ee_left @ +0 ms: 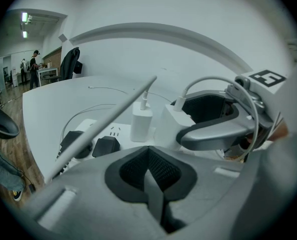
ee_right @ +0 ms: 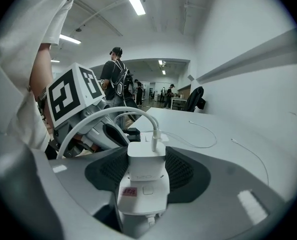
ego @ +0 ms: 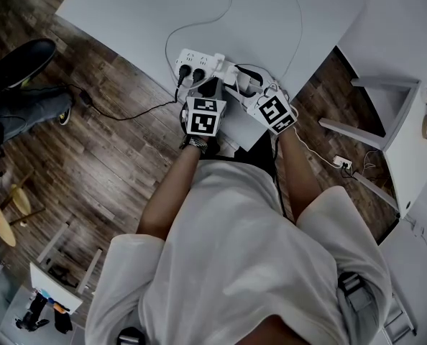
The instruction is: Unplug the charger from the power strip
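both forearms point(ego: 172, 192) reach forward: right gripper point(ee_right: 146, 184) clamps the charger point(ee_right: 146, 166), left gripper point(ee_left: 152, 181) jaws together beside it.

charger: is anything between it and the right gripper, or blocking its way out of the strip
Nothing visible does. The right gripper is shut on the charger, which is plugged into the power strip; only its own cable arcs off its top.

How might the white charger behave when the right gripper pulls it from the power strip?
The charger looks rigid and smooth, so the right gripper may slip. Its looped cable seems floppy and should trail. The power strip might lift too.
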Tool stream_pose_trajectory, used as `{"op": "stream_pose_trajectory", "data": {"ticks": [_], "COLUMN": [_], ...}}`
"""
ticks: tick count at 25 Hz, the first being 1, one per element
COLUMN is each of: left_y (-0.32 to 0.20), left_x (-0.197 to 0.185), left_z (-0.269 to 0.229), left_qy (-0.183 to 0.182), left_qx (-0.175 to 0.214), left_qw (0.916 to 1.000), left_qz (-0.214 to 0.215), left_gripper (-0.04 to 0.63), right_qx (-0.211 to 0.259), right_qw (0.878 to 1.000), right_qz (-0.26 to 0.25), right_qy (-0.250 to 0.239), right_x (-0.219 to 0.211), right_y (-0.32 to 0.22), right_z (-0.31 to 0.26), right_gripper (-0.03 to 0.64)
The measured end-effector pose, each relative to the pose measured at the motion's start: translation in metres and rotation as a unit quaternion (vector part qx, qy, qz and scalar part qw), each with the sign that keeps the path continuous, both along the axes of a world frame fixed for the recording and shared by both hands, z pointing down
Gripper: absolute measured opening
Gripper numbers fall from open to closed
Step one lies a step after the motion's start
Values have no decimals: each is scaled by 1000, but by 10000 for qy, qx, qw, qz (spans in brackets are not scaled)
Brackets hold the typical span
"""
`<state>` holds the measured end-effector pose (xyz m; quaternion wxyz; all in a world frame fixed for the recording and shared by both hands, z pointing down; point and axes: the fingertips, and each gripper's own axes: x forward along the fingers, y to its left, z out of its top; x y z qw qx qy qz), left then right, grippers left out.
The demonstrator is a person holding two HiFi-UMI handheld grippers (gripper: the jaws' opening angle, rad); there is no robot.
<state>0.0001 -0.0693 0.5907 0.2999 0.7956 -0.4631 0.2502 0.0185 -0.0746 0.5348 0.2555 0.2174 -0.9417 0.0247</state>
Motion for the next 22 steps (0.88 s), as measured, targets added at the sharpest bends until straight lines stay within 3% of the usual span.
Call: {"op": "stream_pose_trajectory", "data": {"ticks": [17, 22], "left_y": [-1, -2], "left_x": [-1, -1], "left_z": [-2, -2], "left_qy": [8, 19], "left_qx": [60, 48], "left_qw": [10000, 10000], "left_qz": [18, 13], "left_gripper": [1, 2], "right_qx": [-826, -1093], "right_qw": [9952, 9891], "right_qz": [279, 512], "right_qy": [-454, -848], "right_x": [2, 0], "right_y": [-13, -23], "right_z": [2, -2], "right_gripper": [238, 236]}}
